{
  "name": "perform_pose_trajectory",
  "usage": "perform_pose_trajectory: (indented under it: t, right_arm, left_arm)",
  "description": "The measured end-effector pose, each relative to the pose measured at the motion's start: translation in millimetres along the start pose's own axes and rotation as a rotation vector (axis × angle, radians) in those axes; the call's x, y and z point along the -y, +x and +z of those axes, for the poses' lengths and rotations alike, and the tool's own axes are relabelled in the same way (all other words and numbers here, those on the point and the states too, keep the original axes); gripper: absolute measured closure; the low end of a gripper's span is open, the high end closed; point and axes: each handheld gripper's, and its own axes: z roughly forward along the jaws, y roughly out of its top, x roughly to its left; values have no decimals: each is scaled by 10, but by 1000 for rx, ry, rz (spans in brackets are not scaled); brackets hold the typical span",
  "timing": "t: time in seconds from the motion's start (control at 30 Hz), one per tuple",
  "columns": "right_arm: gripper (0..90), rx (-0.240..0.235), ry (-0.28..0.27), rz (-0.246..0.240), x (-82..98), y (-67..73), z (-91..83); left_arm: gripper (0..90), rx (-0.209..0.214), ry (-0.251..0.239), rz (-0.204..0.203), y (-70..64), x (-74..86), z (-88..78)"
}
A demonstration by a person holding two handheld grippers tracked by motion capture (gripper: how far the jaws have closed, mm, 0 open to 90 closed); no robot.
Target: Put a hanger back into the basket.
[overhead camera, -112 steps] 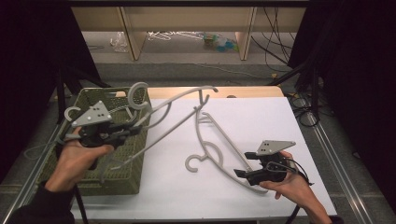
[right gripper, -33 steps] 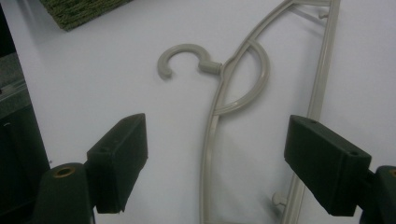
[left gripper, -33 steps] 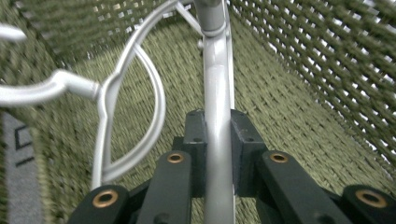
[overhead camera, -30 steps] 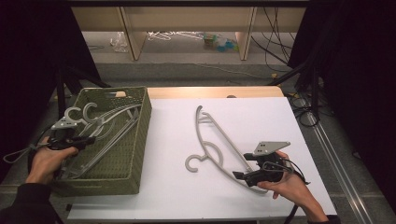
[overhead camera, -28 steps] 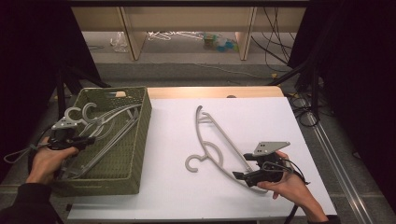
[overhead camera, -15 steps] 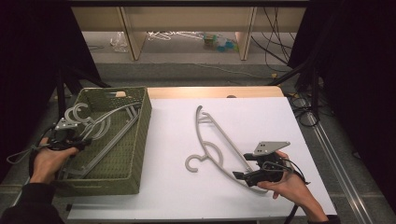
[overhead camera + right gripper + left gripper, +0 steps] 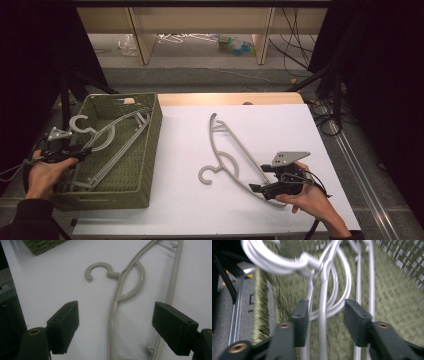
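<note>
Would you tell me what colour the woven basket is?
Olive green basket, clearest in the high view.

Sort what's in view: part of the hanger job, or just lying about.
Job: hanger on the table; hangers in the basket; green basket; left gripper, jaws just opening around a hanger; right gripper, open.

Lying about: clutter under the far shelf; floor cables.

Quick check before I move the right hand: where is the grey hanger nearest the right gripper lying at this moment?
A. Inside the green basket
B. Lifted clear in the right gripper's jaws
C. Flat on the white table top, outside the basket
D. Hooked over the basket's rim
C: the grey hanger lies flat on the white table top, apart from the green basket, and the right gripper has its jaws wide open around it without pressing it.
</note>
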Motion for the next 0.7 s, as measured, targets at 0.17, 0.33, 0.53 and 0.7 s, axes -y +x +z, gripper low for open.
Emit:
perform_pose_trajectory:
  t: [0.17, 0.33, 0.53, 0.7]
  right_arm:
    - [225, 7, -3, 4, -1, 7, 4]
    - [220, 14, -2, -2, -2, 10, 12]
    - [219, 16, -6, 13, 4, 20, 39]
    - [219, 18, 3, 12, 22, 28, 94]
  left_arm:
    - [414, 21, -108, -28, -193, -57, -212]
    - [335, 76, -195, -28, -409, -122, -422]
    - [285, 166, -298, -3, -751, -236, -661]
    - [256, 241, -335, 29, -1085, -237, -782]
